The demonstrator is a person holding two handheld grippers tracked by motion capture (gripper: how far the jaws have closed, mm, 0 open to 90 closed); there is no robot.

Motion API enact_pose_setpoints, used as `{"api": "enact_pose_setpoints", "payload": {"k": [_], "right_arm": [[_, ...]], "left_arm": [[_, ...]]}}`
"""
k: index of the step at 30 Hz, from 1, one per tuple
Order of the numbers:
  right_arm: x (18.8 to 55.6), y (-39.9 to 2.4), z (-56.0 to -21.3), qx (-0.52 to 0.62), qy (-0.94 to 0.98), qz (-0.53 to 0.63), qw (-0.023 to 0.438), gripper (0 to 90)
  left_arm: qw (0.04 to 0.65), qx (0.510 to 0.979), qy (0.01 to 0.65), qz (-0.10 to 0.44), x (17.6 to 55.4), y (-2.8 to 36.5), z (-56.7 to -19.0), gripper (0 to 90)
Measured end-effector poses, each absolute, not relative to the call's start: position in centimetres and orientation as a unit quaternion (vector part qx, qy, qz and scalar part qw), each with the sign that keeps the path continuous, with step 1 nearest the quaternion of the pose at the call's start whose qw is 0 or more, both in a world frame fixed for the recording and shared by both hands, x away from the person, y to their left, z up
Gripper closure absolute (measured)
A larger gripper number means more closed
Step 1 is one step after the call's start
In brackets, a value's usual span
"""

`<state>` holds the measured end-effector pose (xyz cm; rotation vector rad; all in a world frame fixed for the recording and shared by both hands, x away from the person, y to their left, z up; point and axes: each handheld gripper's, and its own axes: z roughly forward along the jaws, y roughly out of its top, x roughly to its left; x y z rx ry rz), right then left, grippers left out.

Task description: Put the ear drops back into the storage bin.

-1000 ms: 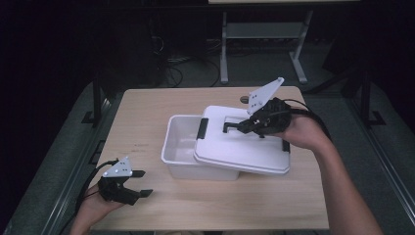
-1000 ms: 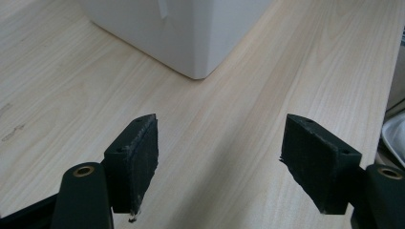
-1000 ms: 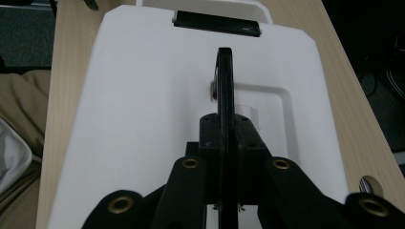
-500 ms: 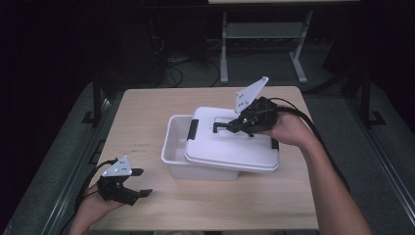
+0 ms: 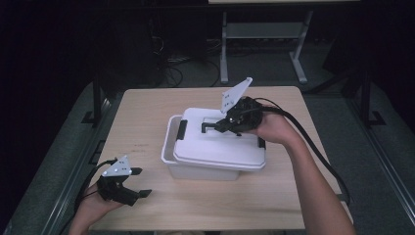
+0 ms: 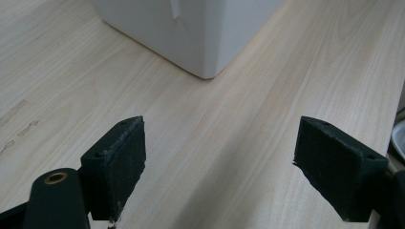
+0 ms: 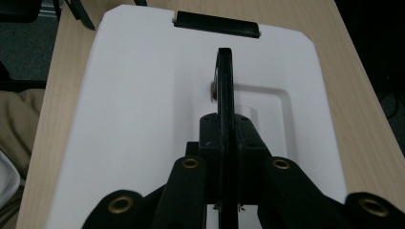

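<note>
On the lid [image 5: 215, 147], no writing shows.

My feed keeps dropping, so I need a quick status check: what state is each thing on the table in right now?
Lid: held by its black handle, lying askew over the bin, not seated.
Bin: upright on the table, left edge uncovered.
Right claw: shut on the lid's handle.
Left claw: open, jaws just widened, nothing between them, near the table's front left corner.
Table: level, bare wood around the bin.
</note>
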<state>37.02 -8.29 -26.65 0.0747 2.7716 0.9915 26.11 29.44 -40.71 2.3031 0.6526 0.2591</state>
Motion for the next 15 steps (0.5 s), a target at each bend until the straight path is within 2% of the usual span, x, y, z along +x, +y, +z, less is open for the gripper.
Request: {"api": "enact_pose_setpoints", "payload": {"k": [15], "right_arm": [[39.0,-6.2,-28.7,0.027,0.936,0.343,0.075,83.8]], "left_arm": [[0.361,0.891,0.255,0.102,26.1,29.9,-40.6,17.8]]}}
